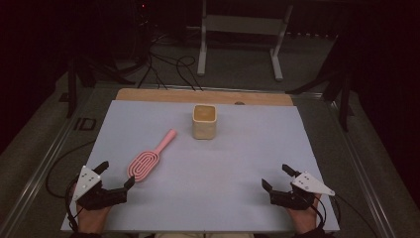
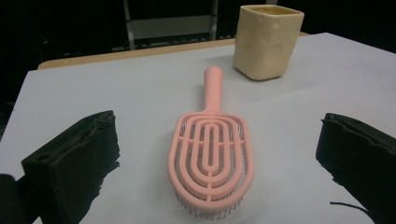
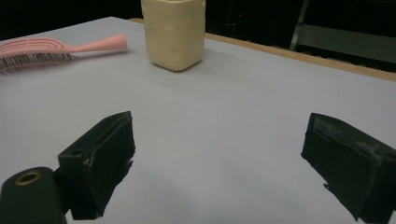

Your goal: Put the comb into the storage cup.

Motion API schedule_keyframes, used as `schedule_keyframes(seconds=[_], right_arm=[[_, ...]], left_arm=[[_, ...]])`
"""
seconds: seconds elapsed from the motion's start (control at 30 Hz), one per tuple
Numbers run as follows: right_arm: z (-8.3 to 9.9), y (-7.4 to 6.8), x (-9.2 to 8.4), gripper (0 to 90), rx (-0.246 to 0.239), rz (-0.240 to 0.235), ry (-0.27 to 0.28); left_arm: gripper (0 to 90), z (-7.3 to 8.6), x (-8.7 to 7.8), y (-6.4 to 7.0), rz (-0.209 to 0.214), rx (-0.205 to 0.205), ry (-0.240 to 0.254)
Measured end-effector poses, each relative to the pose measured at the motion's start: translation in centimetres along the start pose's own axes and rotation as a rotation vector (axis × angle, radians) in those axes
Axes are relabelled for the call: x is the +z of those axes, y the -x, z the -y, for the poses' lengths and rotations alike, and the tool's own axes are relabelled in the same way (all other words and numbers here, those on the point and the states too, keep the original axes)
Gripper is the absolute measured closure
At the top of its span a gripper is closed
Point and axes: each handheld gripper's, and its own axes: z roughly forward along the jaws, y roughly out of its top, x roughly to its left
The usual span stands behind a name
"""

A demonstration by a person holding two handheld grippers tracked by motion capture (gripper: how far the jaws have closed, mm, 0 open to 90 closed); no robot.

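Matte grey table [image 1: 208, 163]: your left gripper [image 1: 116, 177] gapes wide near the ribbed pink brush [image 1: 148, 159]; right gripper [image 1: 278, 178] wide, empty; lumpy cream cup [image 1: 204, 121] far.

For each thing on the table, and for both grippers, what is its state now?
pink hairbrush: lying flat, bristles down, handle pointing toward the cup, untouched.
cream cup: upright, mouth open, apart from the brush.
left gripper: jaws open, nothing between them, just short of the brush head.
right gripper: jaws open, holding nothing, low over the white sheet.
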Motion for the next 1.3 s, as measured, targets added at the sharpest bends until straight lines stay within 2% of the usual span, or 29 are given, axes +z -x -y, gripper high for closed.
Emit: schedule_keyframes(seconds=[0.27, 0.43, 0.6, 0.87, 1.3], right_arm=[[0.2, -0.1, 0.1, 9.1, 0.01, 0.006, -0.002], [0.3, -0.2, 0.3, 9.2, 0.012, 0.013, -0.004], [0.4, -0.1, 0.2, 9.2, 0.019, 0.015, -0.005], [0.4, -0.1, 0.3, 9.2, 0.024, 0.014, -0.006], [0.4, 0.0, 0.4, 9.2, 0.022, 0.009, -0.009]], left_arm=[[0.0, 0.1, 0.2, 0.0, 0.001, -0.007, -0.007], [0.0, -0.6, 0.6, 0.0, 0.009, -0.023, 0.007], [0.0, -1.5, 1.5, 0.2, 0.018, -0.005, -0.021], [0.0, -2.9, 2.6, 0.5, 0.032, 0.006, -0.04], [1.8, -4.7, 5.2, 1.4, 0.092, 0.017, -0.1]])
